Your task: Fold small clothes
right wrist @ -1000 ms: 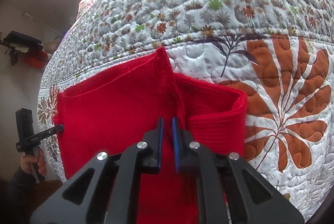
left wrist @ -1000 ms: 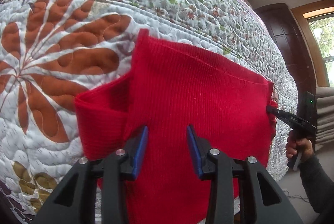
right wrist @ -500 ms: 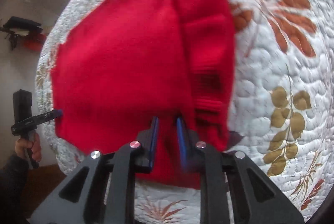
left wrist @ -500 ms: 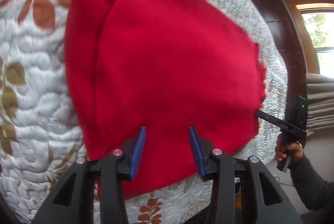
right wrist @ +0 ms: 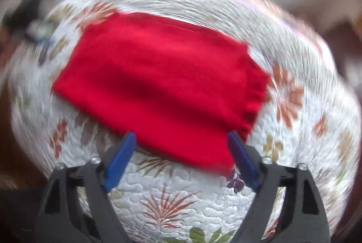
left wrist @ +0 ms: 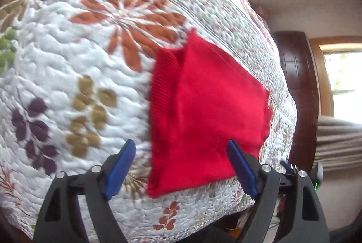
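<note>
Quilted white bedding with rust, olive and purple leaf prints fills the left wrist view, this quilt (left wrist: pixel 74 75) curving away toward a dark wooden door (left wrist: pixel 296 93), a bright window (left wrist: pixel 344 84) and grey pleated curtains (left wrist: pixel 339 143) on the right. On it lies the red knitted garment (left wrist: pixel 215 116), folded into a rough rectangle, with a ribbed band doubled over along its left edge; nothing covers it except the tip of the right-hand blue pad. The left gripper (left wrist: pixel 181 170) hangs above the garment's near edge, jaws spread wide and holding nothing, its left pad over bare quilt and its right pad over the red cloth. Just behind its right finger a small piece of dark hardware with a green light peeks out, too little to identify. From the right wrist view, heavily smeared by motion, the garment (right wrist: pixel 158 82) appears crosswise, its ribbed band now at the right end, and the quilt (right wrist: pixel 172 202) in front shows a reddish palm-leaf print. That room background is only blur. The right gripper (right wrist: pixel 181 157) is likewise wide open and empty, tilted down over the near edge.
</note>
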`<state>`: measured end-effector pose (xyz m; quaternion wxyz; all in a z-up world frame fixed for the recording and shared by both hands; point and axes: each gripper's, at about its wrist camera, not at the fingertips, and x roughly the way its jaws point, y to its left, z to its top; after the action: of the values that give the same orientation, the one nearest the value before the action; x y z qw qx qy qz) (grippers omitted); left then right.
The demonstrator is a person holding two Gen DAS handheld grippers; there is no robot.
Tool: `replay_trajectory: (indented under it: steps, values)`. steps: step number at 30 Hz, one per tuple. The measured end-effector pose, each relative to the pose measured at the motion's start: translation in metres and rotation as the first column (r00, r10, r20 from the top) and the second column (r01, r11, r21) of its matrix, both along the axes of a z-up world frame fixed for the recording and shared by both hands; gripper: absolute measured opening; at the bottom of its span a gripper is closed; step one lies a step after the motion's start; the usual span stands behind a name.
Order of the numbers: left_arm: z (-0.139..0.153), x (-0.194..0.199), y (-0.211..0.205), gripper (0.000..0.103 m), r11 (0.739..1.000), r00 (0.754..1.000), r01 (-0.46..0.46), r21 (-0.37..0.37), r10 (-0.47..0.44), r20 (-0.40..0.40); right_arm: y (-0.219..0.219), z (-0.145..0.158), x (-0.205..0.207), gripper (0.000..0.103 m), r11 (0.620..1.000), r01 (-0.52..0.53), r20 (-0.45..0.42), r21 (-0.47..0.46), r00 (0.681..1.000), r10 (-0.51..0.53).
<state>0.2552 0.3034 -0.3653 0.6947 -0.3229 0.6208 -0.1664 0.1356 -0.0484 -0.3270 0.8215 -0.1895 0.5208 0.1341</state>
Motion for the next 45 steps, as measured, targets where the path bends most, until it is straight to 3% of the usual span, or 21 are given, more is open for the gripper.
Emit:
replay_trajectory:
  steps: [3,6,13,18,24,29,31,35,37,39,42,44,45]
  values:
    - [-0.016,0.022,0.01,0.088,0.999,0.999,-0.007,-0.041,0.005,-0.041,0.077,-0.011,-0.035,0.089,0.976,-0.194,0.067,-0.096,0.977,0.201]
    - [-0.034,0.045,0.002,0.088,0.996,0.996,0.033,-0.078,-0.039,-0.074,0.139,-0.026,-0.06,0.089,0.922,-0.321,0.143,-0.215,0.924,0.355]
    - [-0.057,0.082,-0.015,0.088,0.983,0.99,0.118,-0.137,-0.128,-0.065,0.221,-0.071,-0.062,0.09,0.843,-0.4,0.183,-0.361,0.855,0.484]
    - [-0.071,0.098,-0.017,0.088,0.975,0.988,0.133,-0.18,-0.146,-0.058,0.25,-0.113,-0.045,0.085,0.809,-0.411,0.121,-0.42,0.858,0.499]
    - [-0.08,0.107,-0.017,0.088,0.969,0.985,0.154,-0.193,-0.165,-0.046,0.268,-0.142,-0.031,0.084,0.791,-0.407,0.1,-0.456,0.86,0.5]
    - [-0.079,0.117,-0.033,0.088,0.953,0.969,0.232,-0.197,-0.243,-0.035,0.281,-0.142,-0.016,0.081,0.8,-0.38,0.148,-0.463,0.857,0.493]
    - [-0.078,0.123,-0.043,0.081,0.946,0.963,0.26,-0.196,-0.27,-0.026,0.283,-0.138,-0.005,0.077,0.813,-0.356,0.164,-0.46,0.866,0.472]
    - [-0.086,0.131,-0.052,0.078,0.947,0.958,0.273,-0.167,-0.284,-0.045,0.287,-0.139,0.007,0.075,0.822,-0.342,0.151,-0.455,0.88,0.45]
    - [-0.087,0.132,-0.053,0.07,0.949,0.957,0.276,-0.151,-0.287,-0.052,0.29,-0.141,0.003,0.069,0.812,-0.352,0.146,-0.466,0.874,0.463]
    - [-0.089,0.132,-0.051,0.034,0.951,0.953,0.286,-0.12,-0.295,-0.071,0.294,-0.141,0.004,0.068,0.815,-0.348,0.147,-0.463,0.876,0.459]
    - [-0.091,0.131,-0.044,0.019,0.955,0.955,0.271,-0.119,-0.282,-0.091,0.3,-0.137,0.006,0.062,0.832,-0.342,0.133,-0.437,0.89,0.436]
    - [-0.088,0.131,-0.045,0.016,0.956,0.956,0.27,-0.111,-0.28,-0.088,0.302,-0.136,0.011,0.044,0.843,-0.354,0.1,-0.406,0.899,0.426]
    - [-0.085,0.13,-0.046,0.015,0.957,0.956,0.27,-0.108,-0.279,-0.086,0.3,-0.134,0.014,0.027,0.853,-0.356,0.072,-0.382,0.908,0.412]
